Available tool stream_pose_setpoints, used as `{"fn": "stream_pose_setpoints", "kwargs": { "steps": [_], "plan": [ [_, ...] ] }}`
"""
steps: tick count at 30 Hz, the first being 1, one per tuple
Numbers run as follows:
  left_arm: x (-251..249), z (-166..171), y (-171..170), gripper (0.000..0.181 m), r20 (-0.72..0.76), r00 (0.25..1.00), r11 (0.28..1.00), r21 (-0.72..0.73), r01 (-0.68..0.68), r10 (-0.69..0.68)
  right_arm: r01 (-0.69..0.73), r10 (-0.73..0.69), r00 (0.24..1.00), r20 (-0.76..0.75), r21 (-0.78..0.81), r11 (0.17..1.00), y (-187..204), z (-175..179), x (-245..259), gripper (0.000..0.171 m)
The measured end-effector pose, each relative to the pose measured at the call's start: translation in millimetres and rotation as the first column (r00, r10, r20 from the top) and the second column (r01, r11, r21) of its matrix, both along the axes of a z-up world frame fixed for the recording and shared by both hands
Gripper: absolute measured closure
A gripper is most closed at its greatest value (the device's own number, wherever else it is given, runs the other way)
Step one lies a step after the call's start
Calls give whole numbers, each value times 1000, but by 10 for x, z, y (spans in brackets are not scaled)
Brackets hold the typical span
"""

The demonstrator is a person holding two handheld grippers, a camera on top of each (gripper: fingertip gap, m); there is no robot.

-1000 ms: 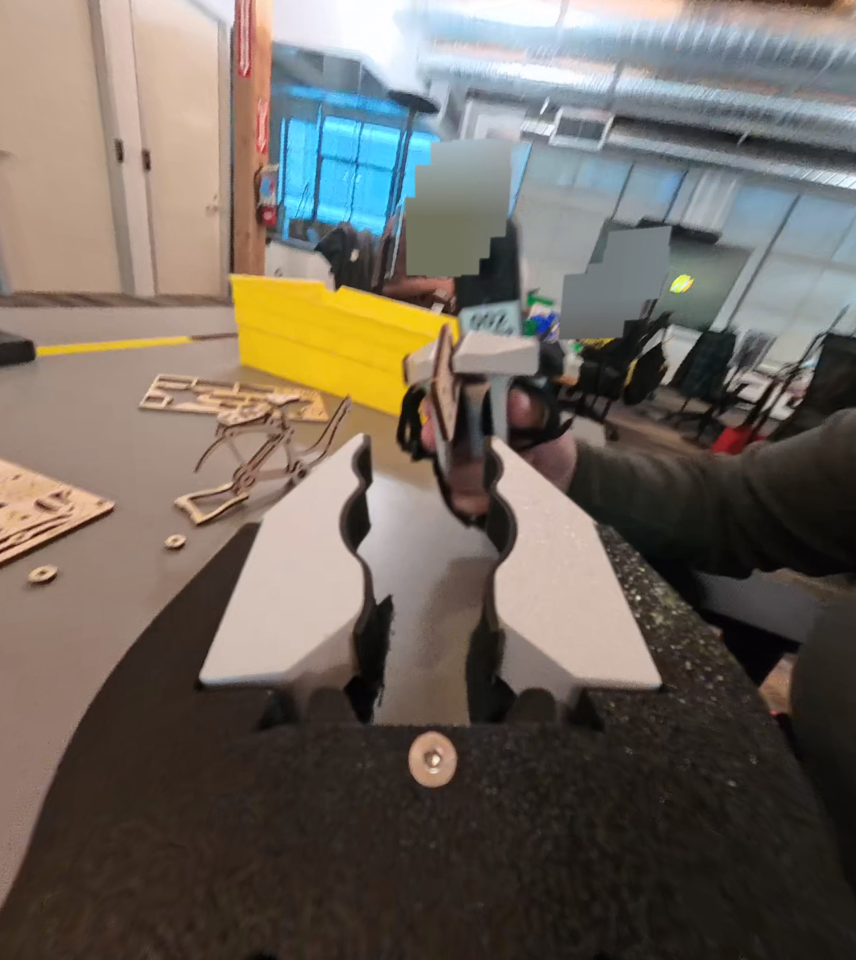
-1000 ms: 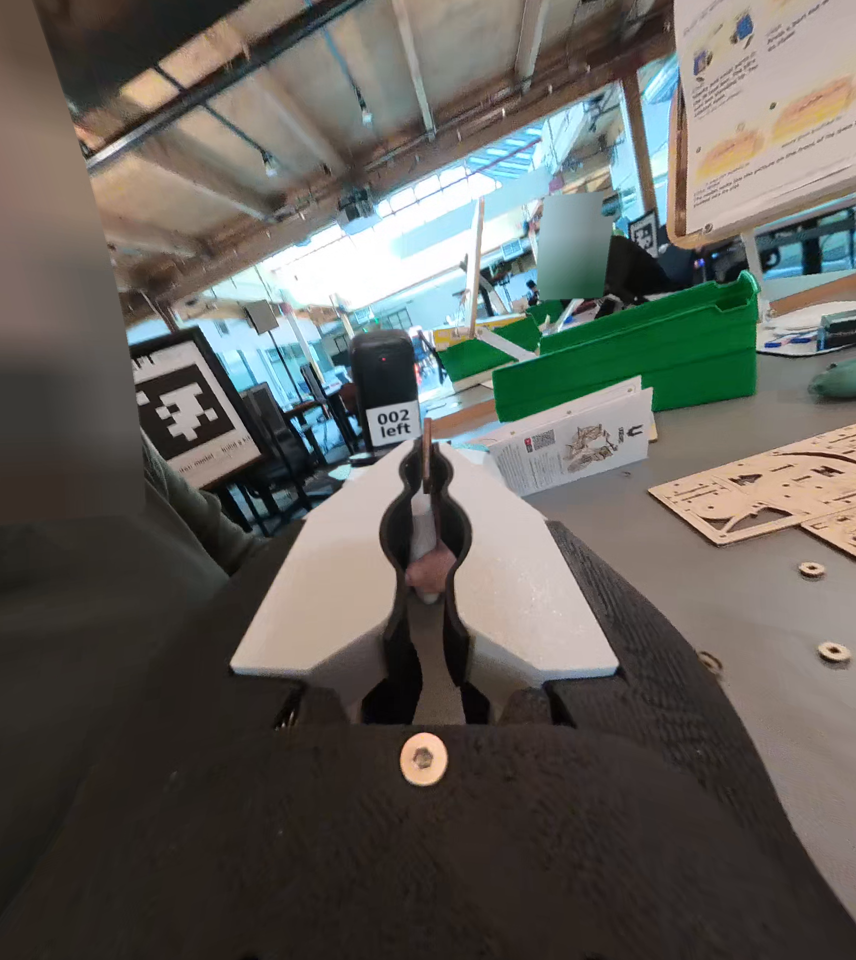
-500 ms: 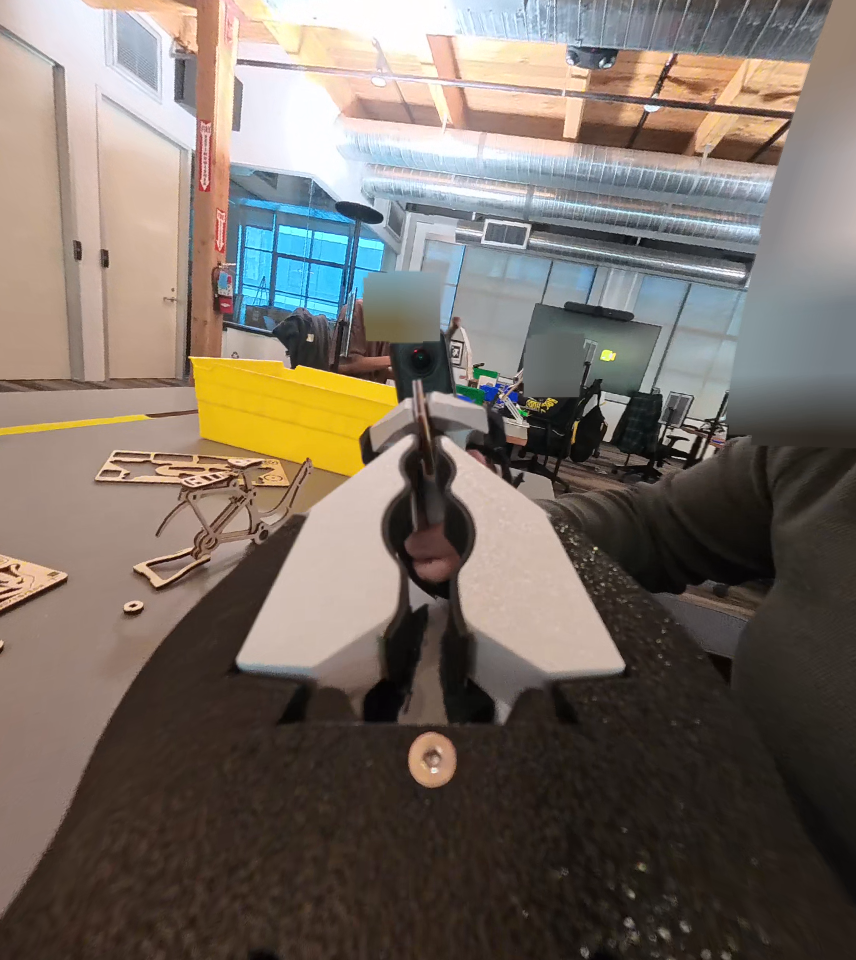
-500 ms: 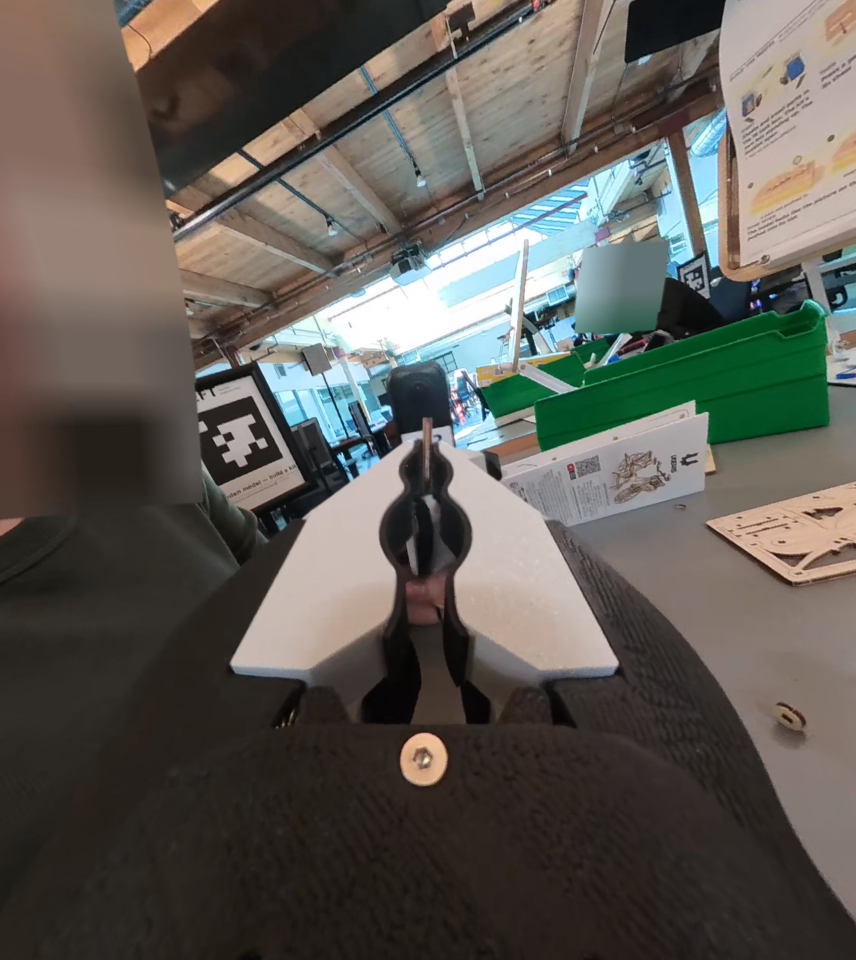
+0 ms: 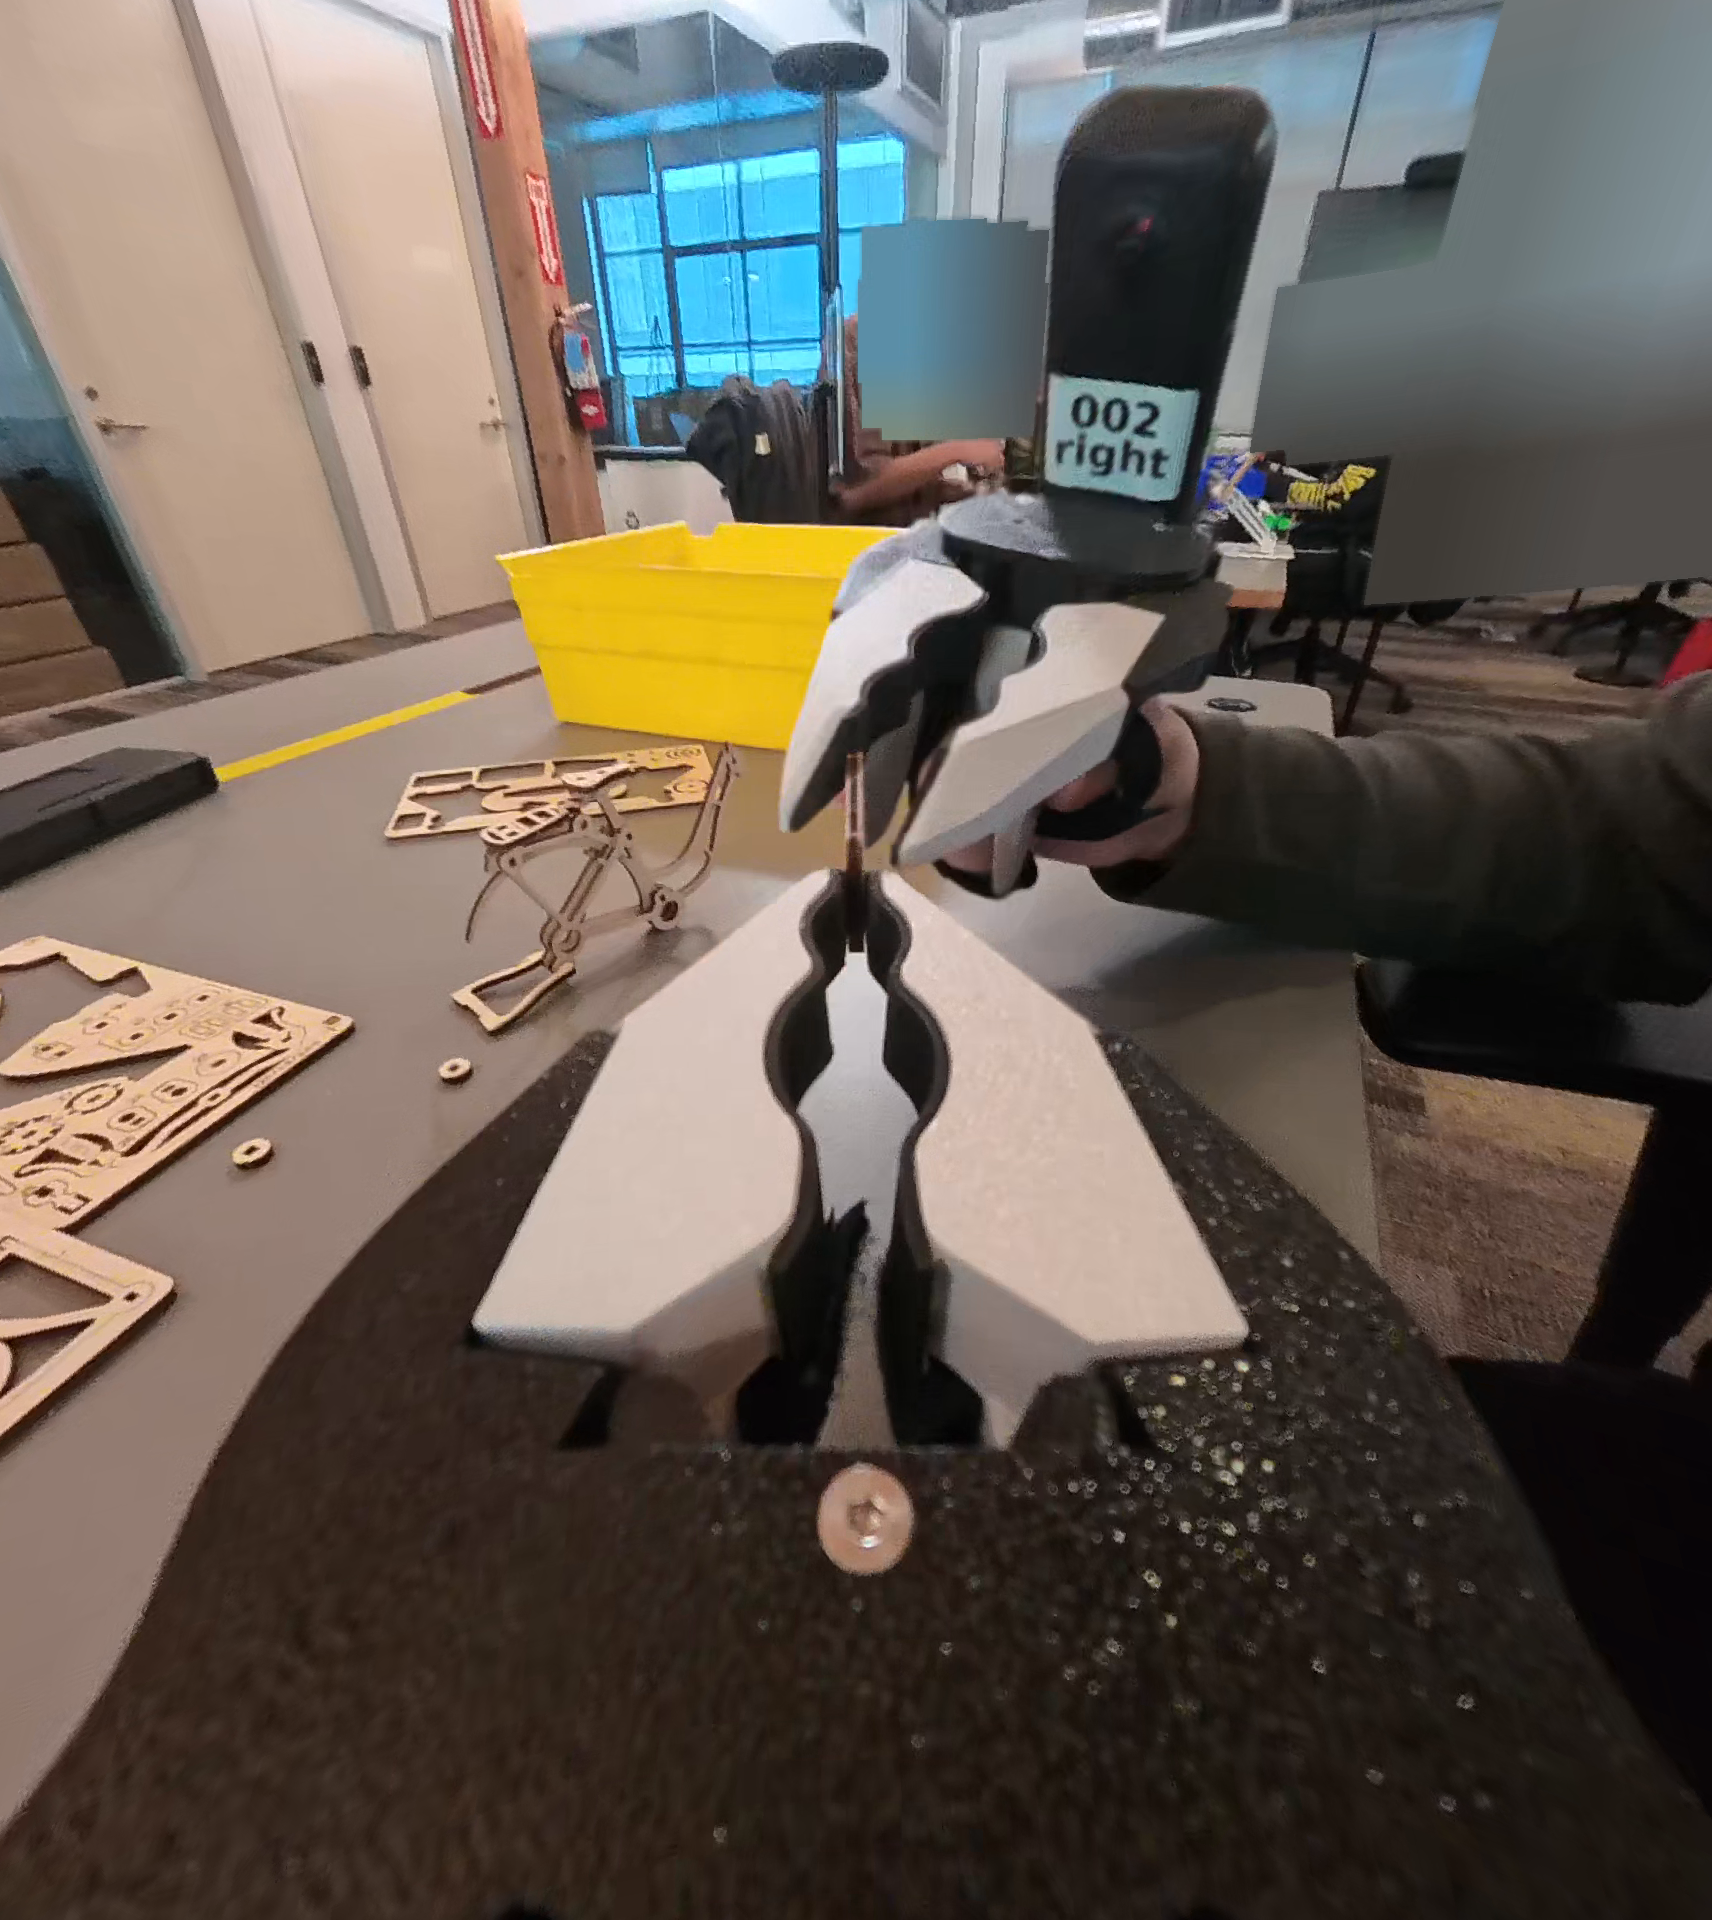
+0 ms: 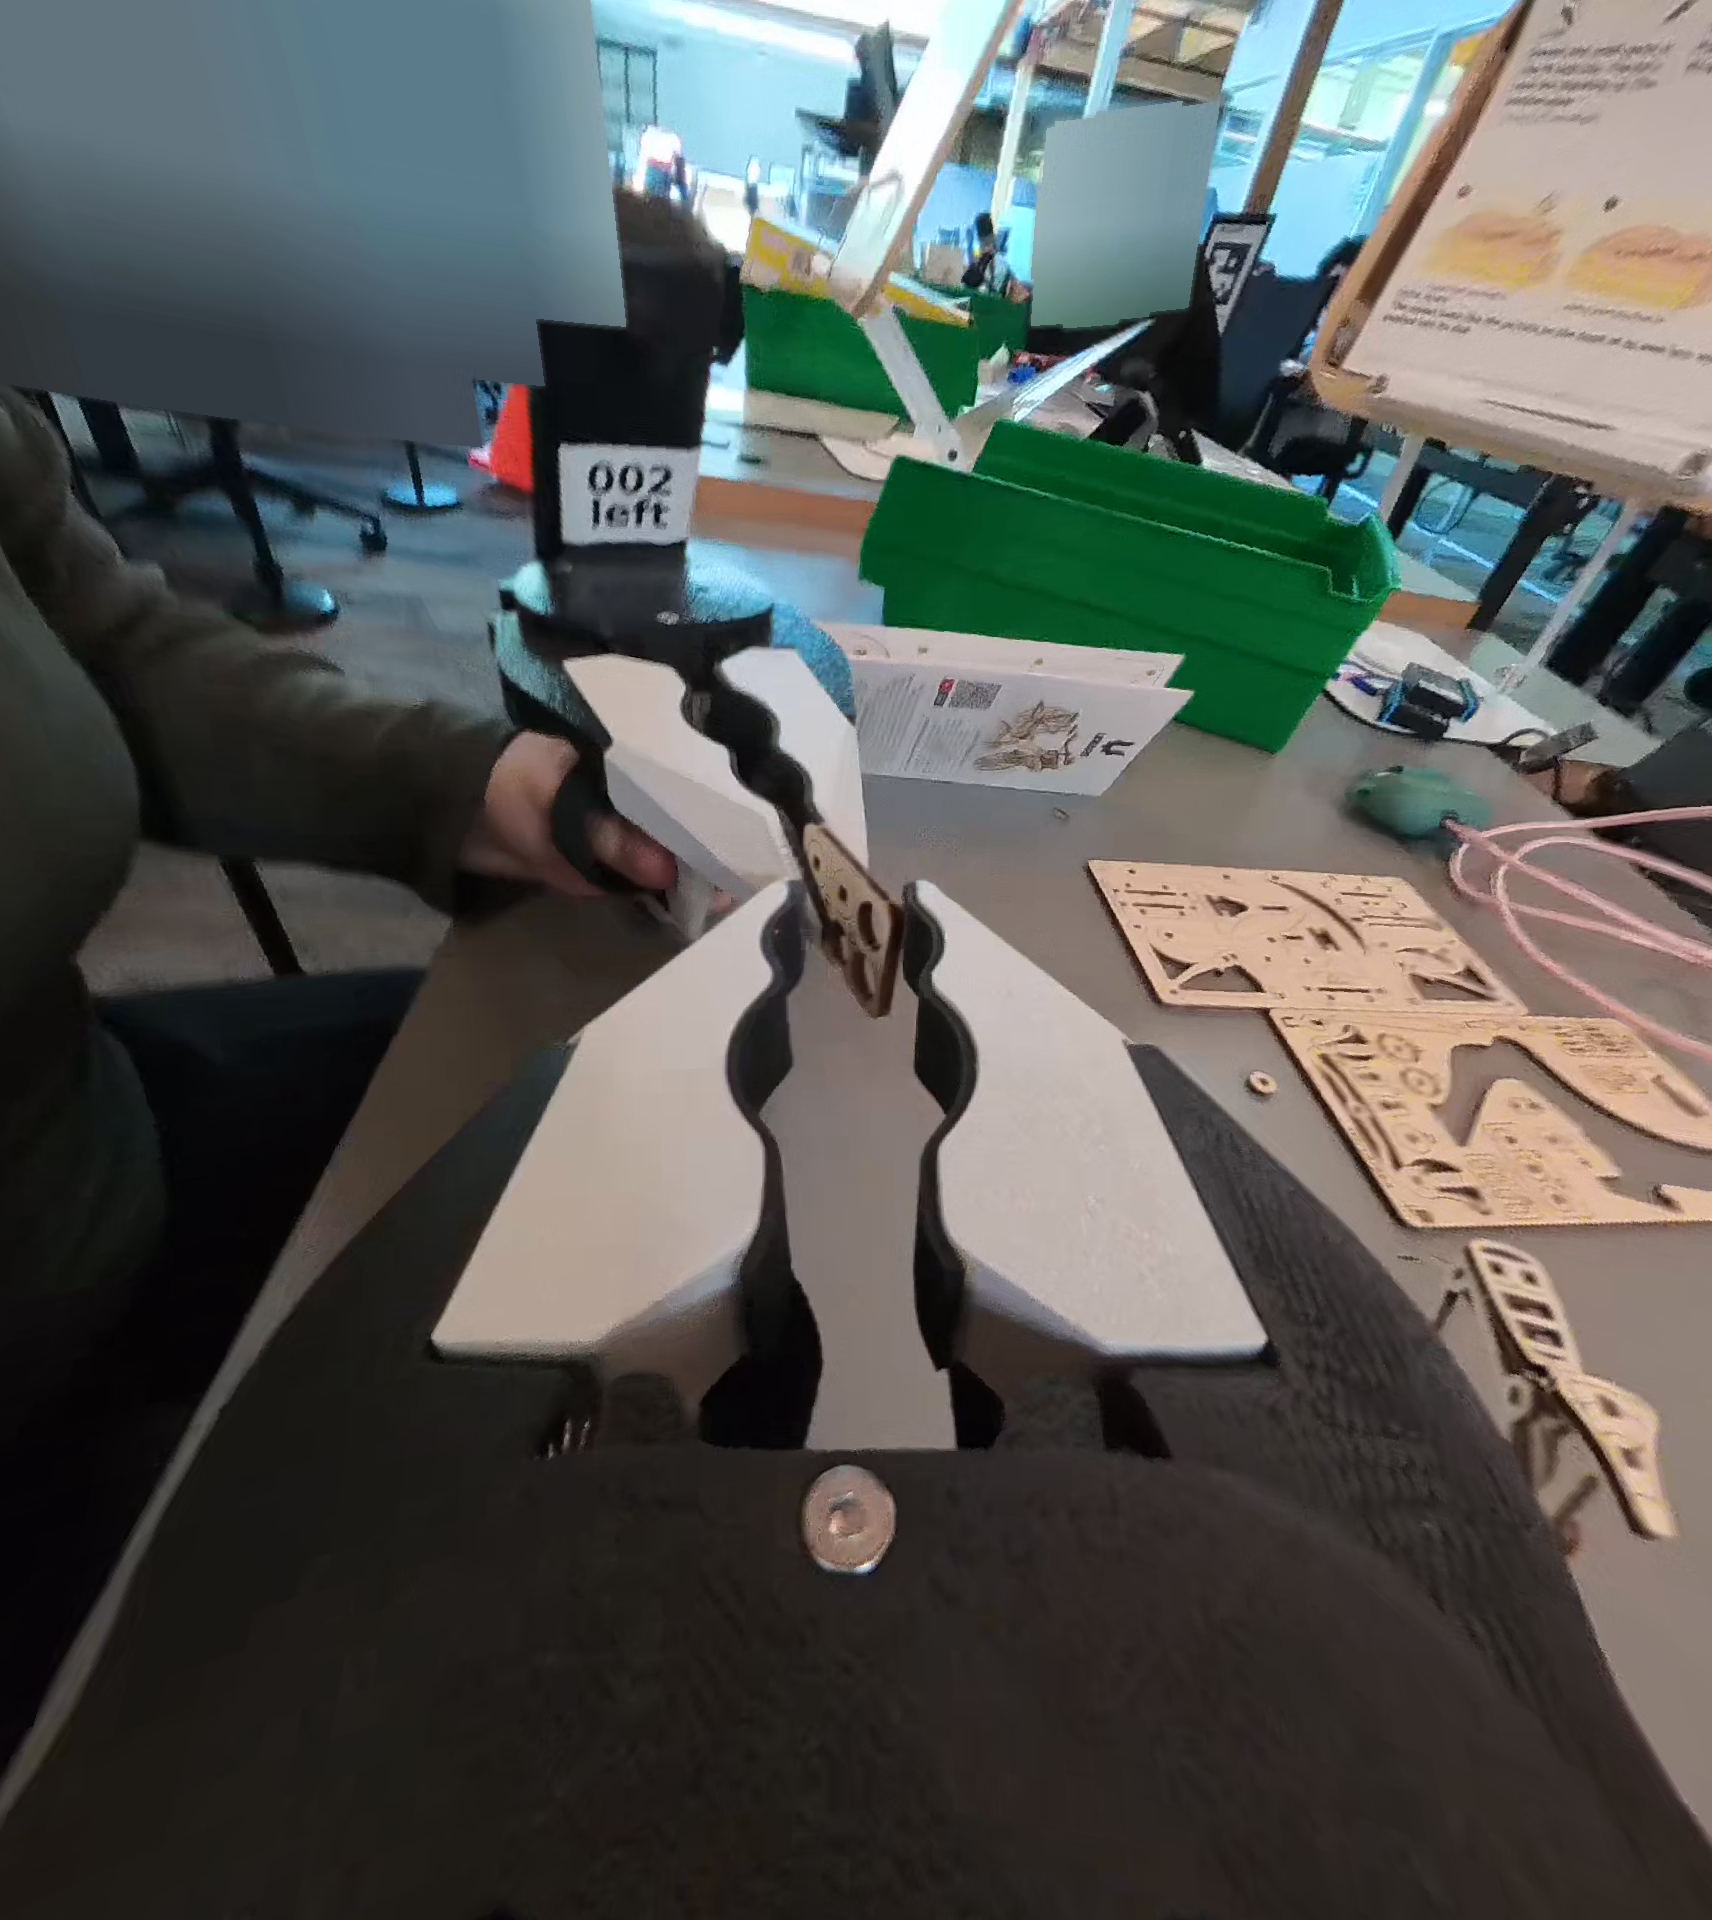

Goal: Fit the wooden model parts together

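**Wooden part changed grippers as the right one let go**

Half a second earlier the right gripper (image 6: 847,914) pinched the wooden part (image 6: 857,930); now its fingers stood spread, and the left gripper (image 5: 854,899) was clamped on the thin piece, held above the near edge of the grey table (image 5: 332,904). The part sat between the right gripper's parted tips. Cut-out wooden sheets (image 6: 1309,940) and a half-built wooden model (image 5: 587,894) lay on the table, a yellow bin (image 5: 675,644) farther off.

Your gripper fingers (image 5: 686,1132): white, black-lined. Wooden sheets (image 6: 1517,1122): pale tan, dark cut-outs. Bins: yellow (image 5: 665,644), green (image 6: 1122,582). Table (image 5: 332,894): grey.
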State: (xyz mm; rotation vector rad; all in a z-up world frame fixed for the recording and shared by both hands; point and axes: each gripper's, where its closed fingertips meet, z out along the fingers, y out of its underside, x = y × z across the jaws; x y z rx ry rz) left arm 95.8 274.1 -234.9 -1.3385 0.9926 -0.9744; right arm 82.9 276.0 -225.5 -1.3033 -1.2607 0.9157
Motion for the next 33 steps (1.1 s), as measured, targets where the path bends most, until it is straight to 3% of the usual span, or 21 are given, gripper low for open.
{"fn": "stream_pose_setpoints", "kwargs": {
  "steps": [8, 33],
  "plan": [
    [37, -47, -66, 181, -30, 998, 999, -7, 52, -52, -30, 26, 997, 68, 63, 998, -53, -71, 63, 160],
    [73, -89, -94, 181, -63, 995, 997, -6, 73, -73, -88, 91, 995, 28, -84, 993, -82, -72, 119, 166]
  ]
}}
